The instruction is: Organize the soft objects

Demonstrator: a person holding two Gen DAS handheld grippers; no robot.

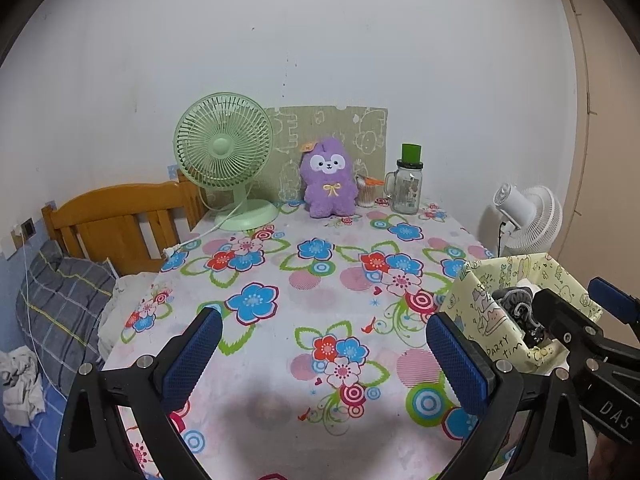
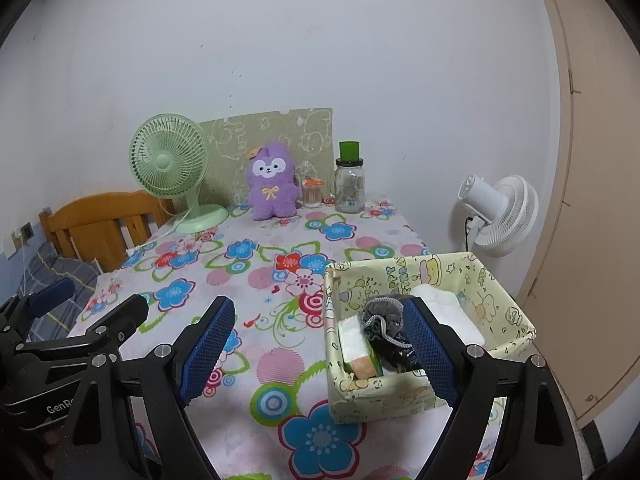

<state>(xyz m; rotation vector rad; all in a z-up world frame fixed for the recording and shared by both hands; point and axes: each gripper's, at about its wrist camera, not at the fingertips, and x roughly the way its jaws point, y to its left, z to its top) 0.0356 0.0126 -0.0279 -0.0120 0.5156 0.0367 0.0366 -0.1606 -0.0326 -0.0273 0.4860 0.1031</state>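
Observation:
A purple plush toy [image 1: 329, 182] [image 2: 273, 186] sits upright at the far edge of the flowered tablecloth [image 1: 280, 280], against a patterned board. A yellow cartoon-print box [image 2: 400, 396] [image 1: 480, 312] stands at the near right. It holds a grey drawstring pouch [image 2: 382, 314], white folded cloth [image 2: 452, 312] and a tissue pack [image 2: 356, 344]. My left gripper [image 1: 324, 356] [image 2: 94, 300] hangs open over the bare cloth, nothing between its fingers. My right gripper [image 2: 318, 348] [image 1: 576, 300] is open too, its right finger in front of the box's contents.
A green desk fan [image 1: 224, 160] with a trailing white cord, a cotton-swab pot [image 1: 366, 194] and a glass jar [image 1: 408, 188] with a green lid line the back edge. A white fan [image 2: 500, 216] stands off the table at right. A wooden headboard [image 1: 120, 224] and bedding lie left.

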